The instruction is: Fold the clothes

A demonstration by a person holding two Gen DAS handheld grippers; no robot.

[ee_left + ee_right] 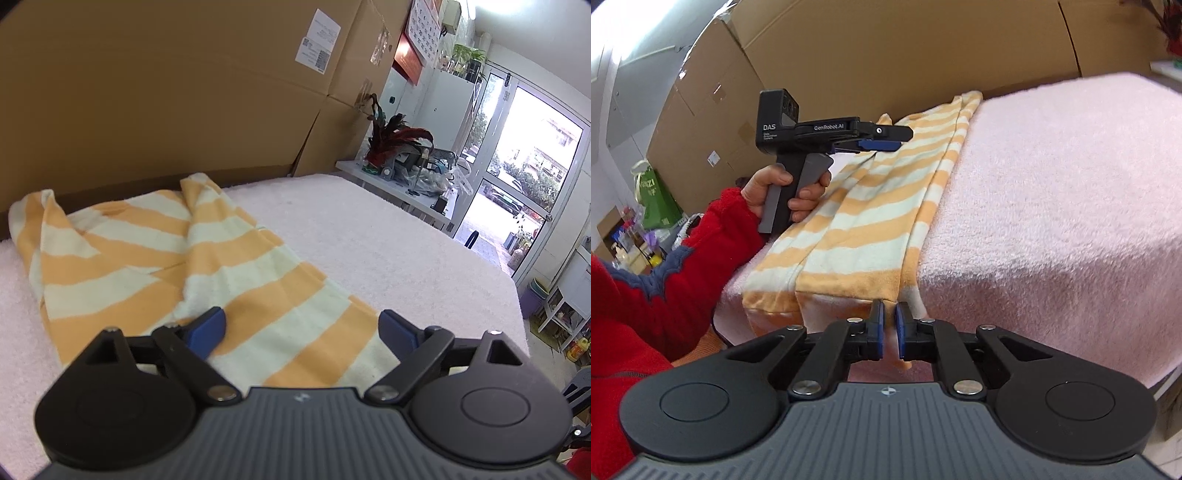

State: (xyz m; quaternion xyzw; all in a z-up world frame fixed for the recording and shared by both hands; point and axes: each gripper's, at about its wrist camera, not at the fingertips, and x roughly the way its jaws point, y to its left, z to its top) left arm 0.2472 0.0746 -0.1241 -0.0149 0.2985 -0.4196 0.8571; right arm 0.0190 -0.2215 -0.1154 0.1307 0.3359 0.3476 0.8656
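Striped garment (871,221) is lying soft, light, floppy on the pink table (1052,203); best pinching hem corners at 6 o'clock. Right hand-held gripper (890,325) is nipping that hem edge w/ jaws nearly closed. Left hand-held gripper (303,328) is hanging wide open over the cloth, gripping nothing.

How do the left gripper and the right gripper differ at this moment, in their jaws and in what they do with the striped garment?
The left gripper has its jaws wide open above the striped garment and grips nothing; the right gripper has its jaws nearly shut, pinching the garment's near hem. The left one sits over the middle of the cloth, the right one at its edge. Both have blue pads and black linkages.
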